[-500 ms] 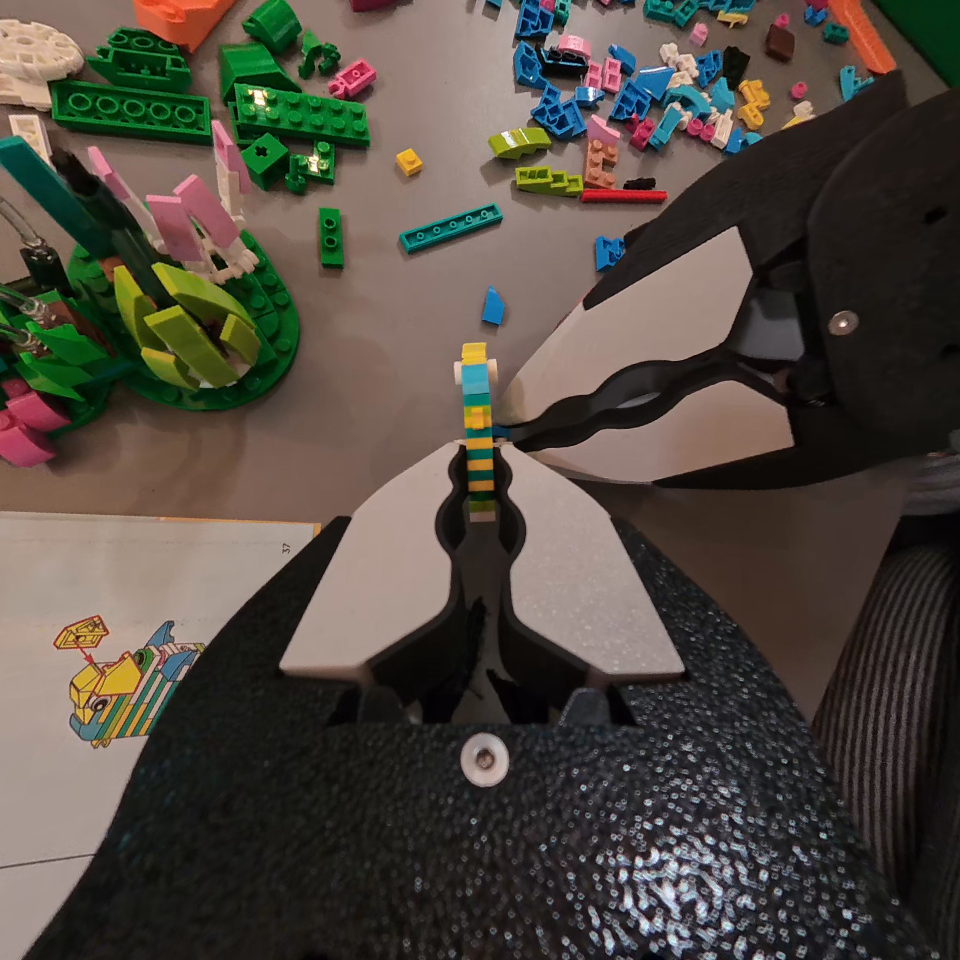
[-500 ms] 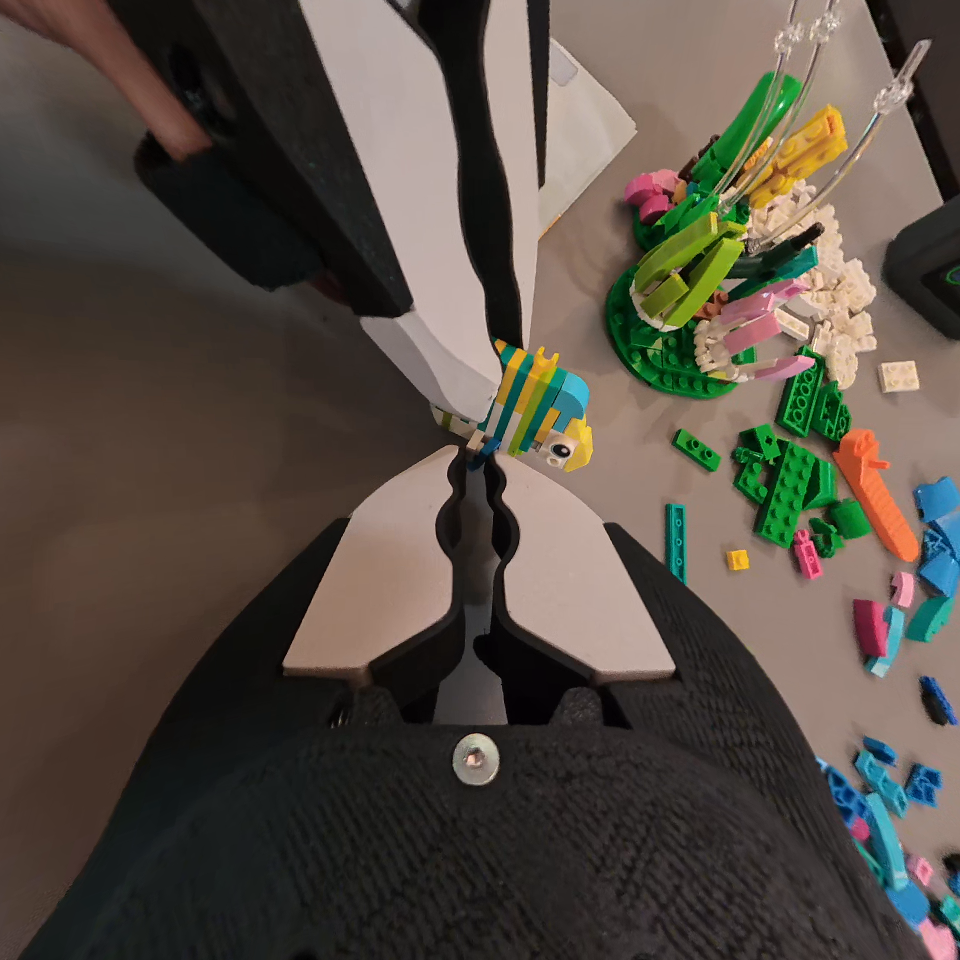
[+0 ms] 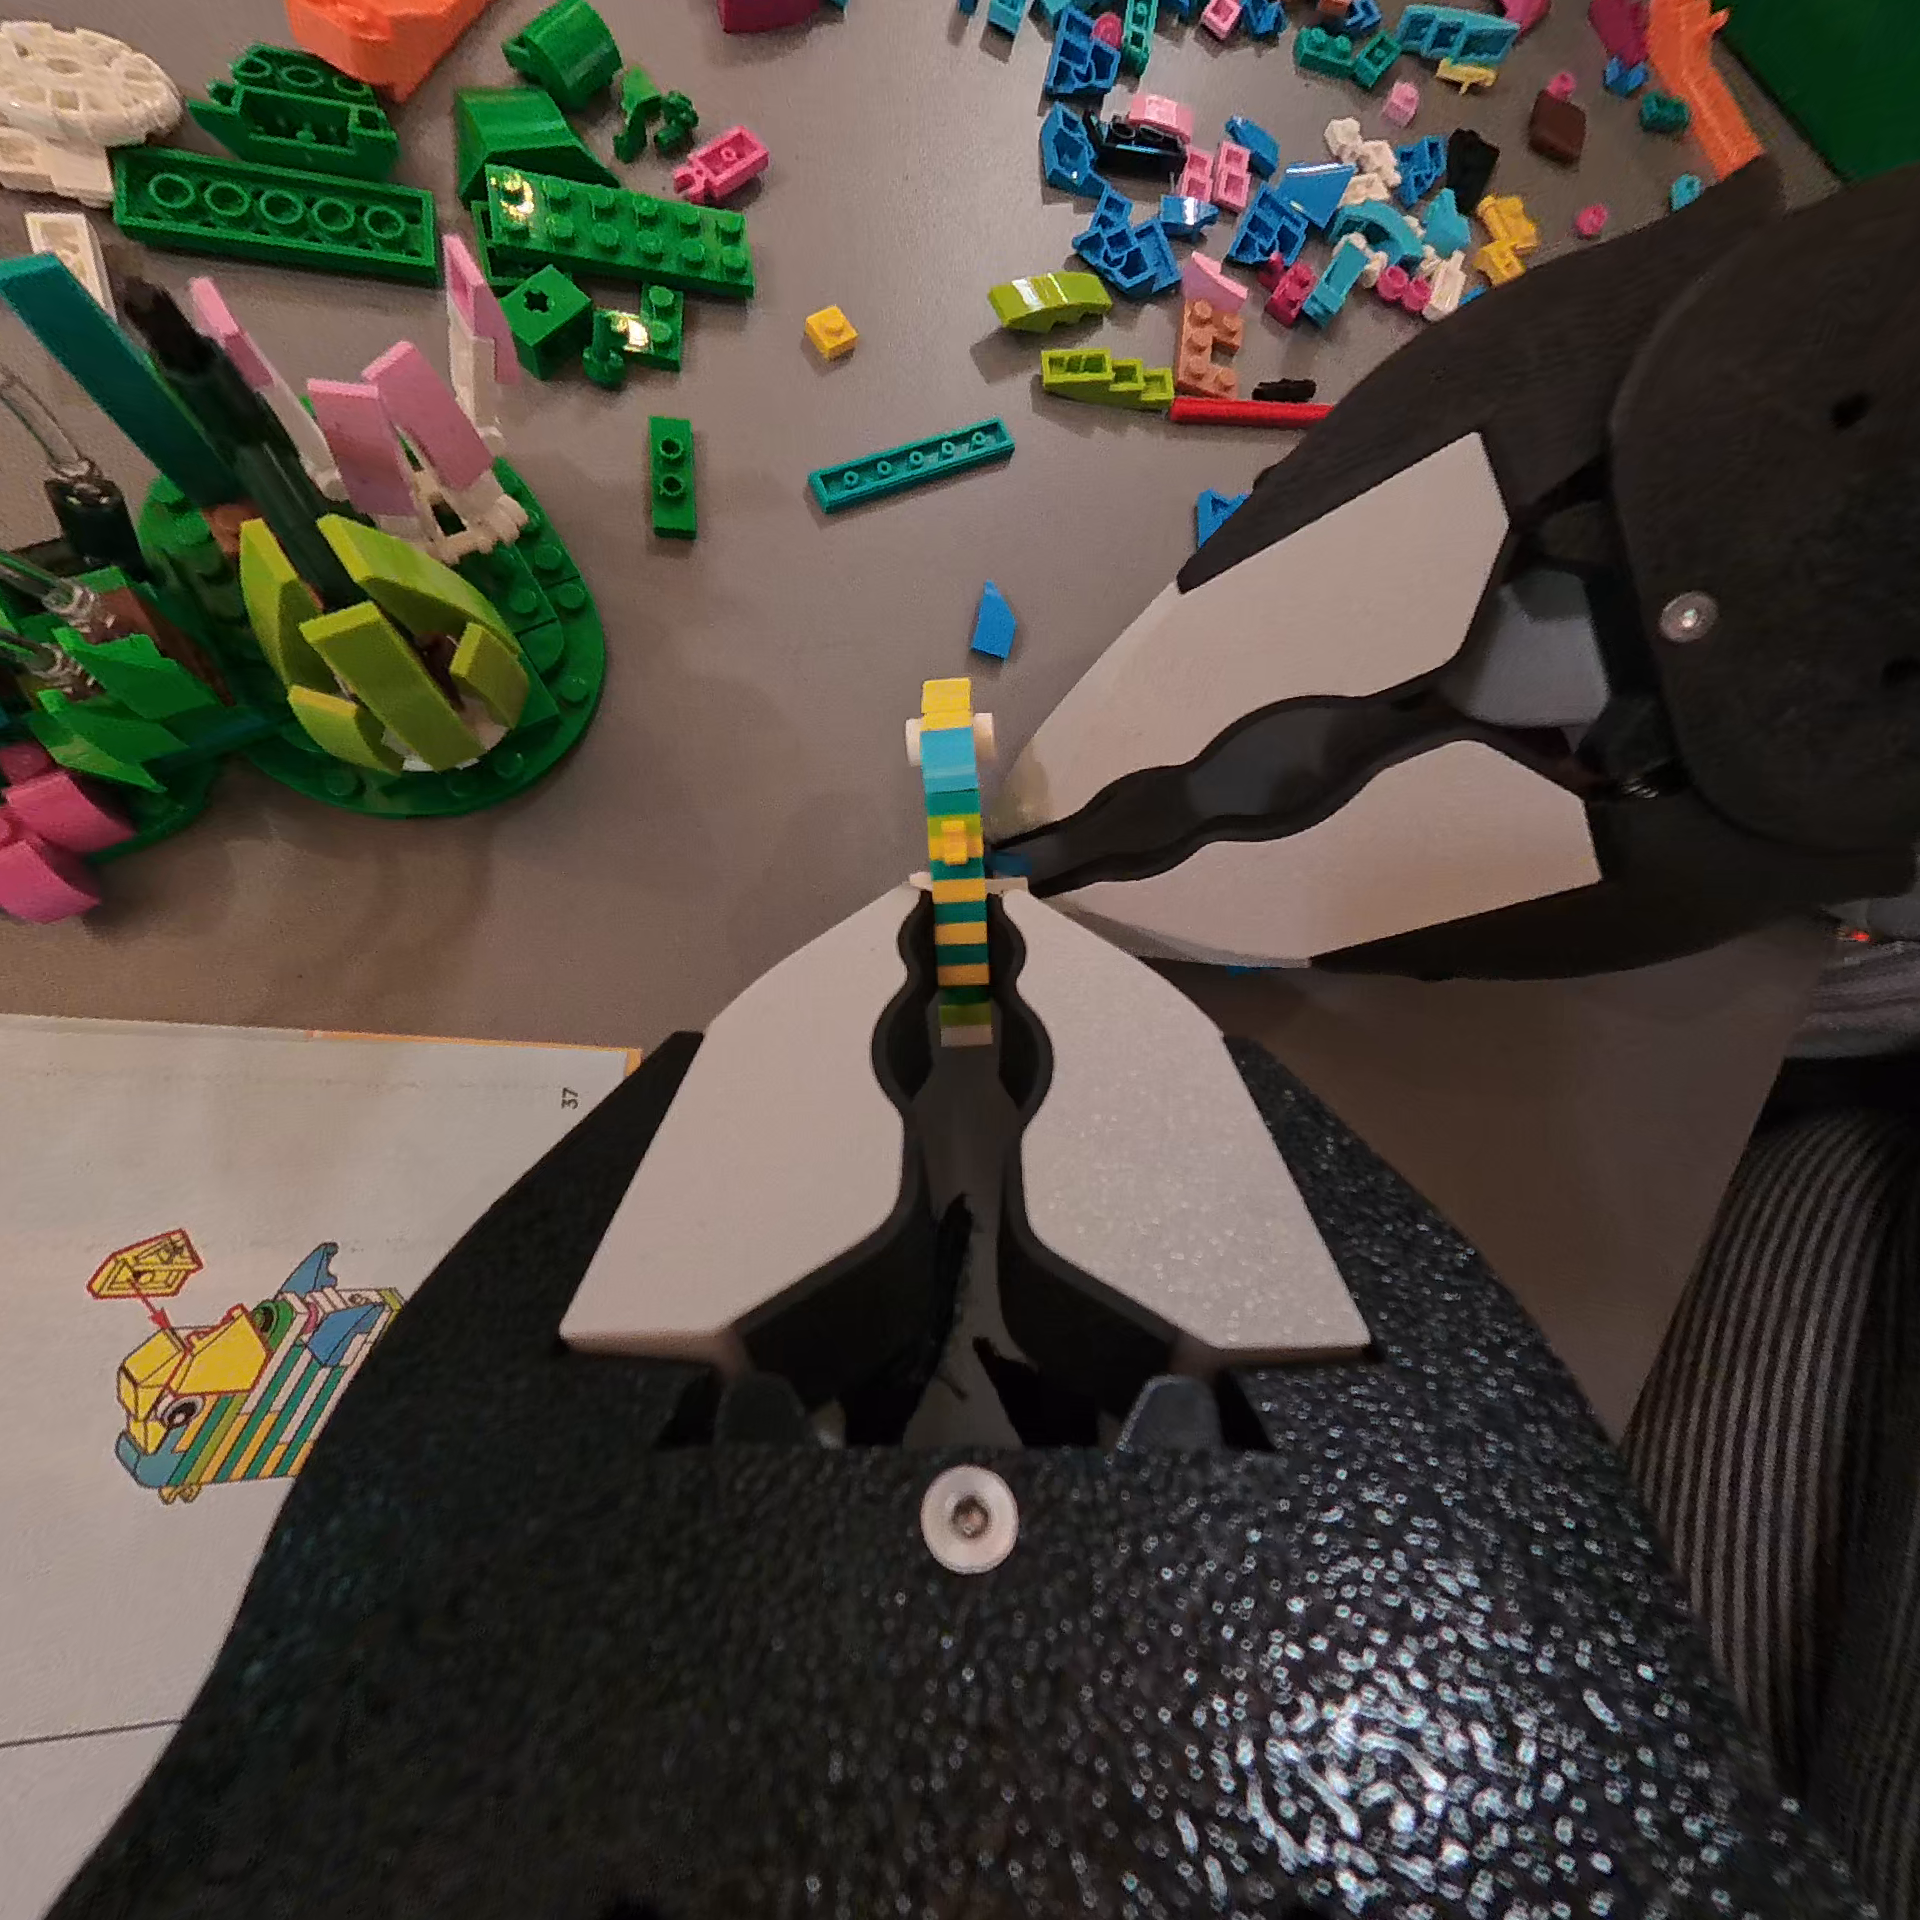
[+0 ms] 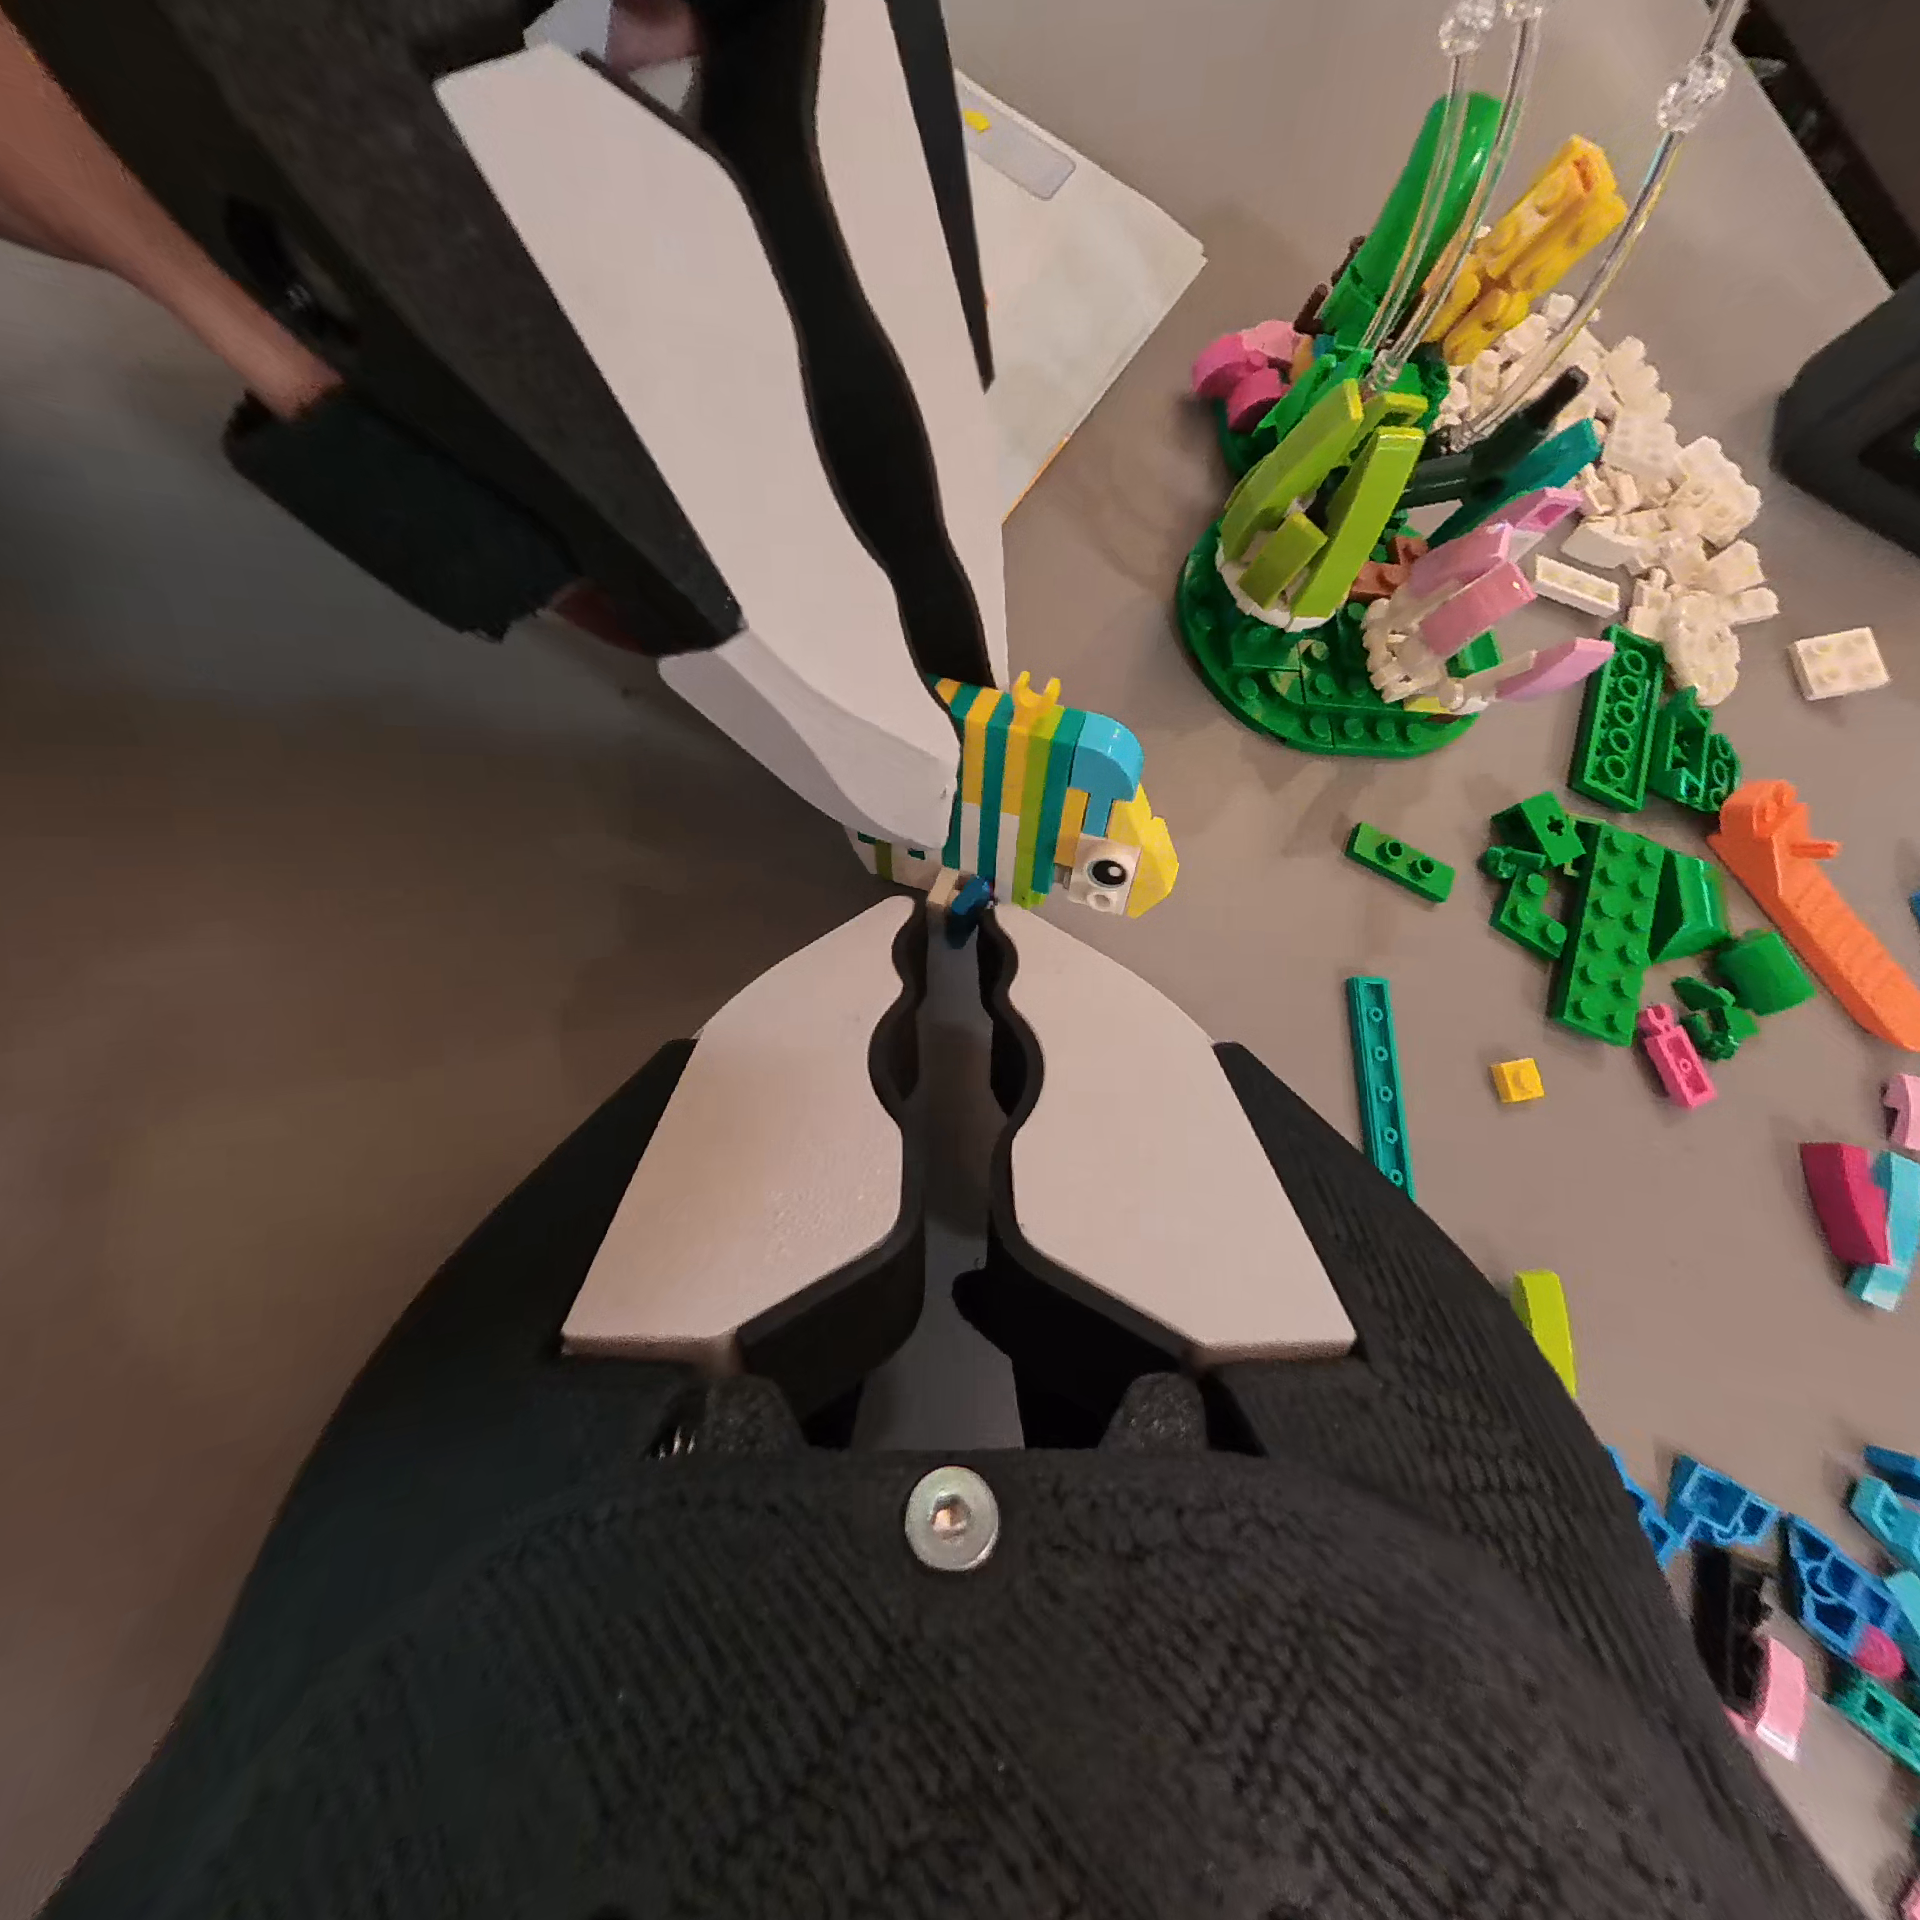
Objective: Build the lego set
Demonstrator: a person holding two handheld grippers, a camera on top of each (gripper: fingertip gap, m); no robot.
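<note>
The left tongs point(image 3: 961, 914) pinch the striped fish point(image 4: 1049, 800) by its tail. The right tongs point(image 4: 961, 920), nipping a small blue piece point(image 4: 971, 899), touch its belly from 6 o'clock.

We see a plain grey table point(image 3: 852, 623) under soft light, its surface glossy enough to catch faint reflections.
</note>
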